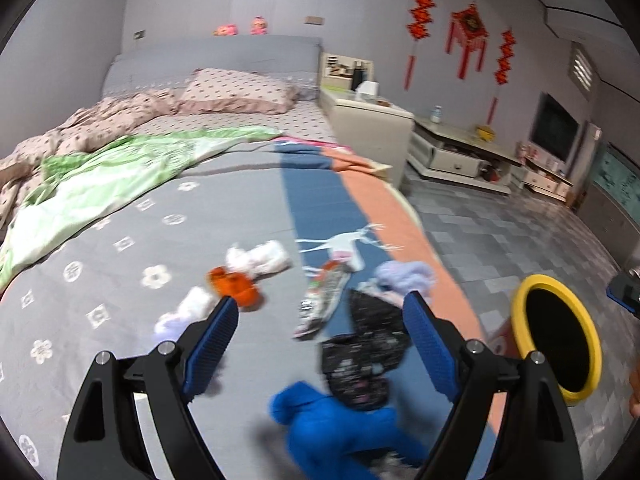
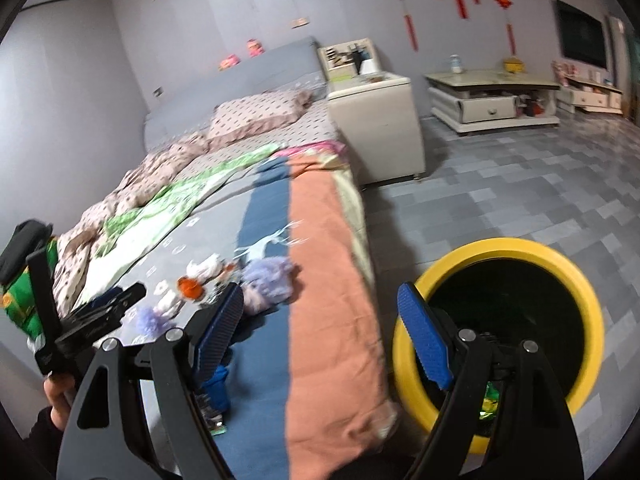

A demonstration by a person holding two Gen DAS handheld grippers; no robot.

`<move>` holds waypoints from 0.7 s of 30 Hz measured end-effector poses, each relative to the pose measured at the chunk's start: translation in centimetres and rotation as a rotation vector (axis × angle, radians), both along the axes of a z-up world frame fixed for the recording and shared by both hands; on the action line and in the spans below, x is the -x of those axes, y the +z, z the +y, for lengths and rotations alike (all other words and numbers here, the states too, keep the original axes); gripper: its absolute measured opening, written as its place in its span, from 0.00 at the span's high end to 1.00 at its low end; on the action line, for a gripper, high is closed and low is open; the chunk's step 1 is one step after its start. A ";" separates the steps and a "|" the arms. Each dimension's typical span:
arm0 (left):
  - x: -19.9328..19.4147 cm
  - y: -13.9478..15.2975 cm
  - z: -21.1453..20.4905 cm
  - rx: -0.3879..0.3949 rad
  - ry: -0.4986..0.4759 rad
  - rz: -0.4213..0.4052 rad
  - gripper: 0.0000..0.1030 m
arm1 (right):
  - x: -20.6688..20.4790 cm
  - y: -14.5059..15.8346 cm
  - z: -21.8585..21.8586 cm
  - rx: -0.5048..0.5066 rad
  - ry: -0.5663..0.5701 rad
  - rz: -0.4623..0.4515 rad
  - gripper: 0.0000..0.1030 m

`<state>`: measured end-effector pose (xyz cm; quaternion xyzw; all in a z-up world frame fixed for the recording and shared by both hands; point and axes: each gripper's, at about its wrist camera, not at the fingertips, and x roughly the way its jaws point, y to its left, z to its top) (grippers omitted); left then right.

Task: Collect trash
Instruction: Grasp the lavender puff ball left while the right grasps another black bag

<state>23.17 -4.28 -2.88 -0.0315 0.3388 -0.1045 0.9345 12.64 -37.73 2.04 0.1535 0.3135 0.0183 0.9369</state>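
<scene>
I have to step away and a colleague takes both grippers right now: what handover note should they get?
Left gripper: open, empty, over the bed's foot above the black patterned wrapper.
Right gripper: open, empty, between the bed edge and the yellow-rimmed bin on the floor.
Done: at least one green wrapper already lies in the bin.
Left on the bedspread: blue crumpled piece, black wrapper, printed wrapper, orange scrap, white tissues, lilac wad.

blue rag (image 1: 340, 428): blurred, cut by bottom edge | bin (image 1: 558, 336): interior dark
</scene>
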 end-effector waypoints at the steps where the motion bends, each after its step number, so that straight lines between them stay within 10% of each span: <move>1: 0.0 -0.2 0.7 -0.002 0.014 0.004 0.21 | -0.1 -0.3 0.6 0.002 0.011 0.003 0.26; 21: -2.8 -6.3 8.6 -0.019 0.165 0.100 0.21 | -6.6 -7.1 12.9 0.056 0.228 0.153 0.26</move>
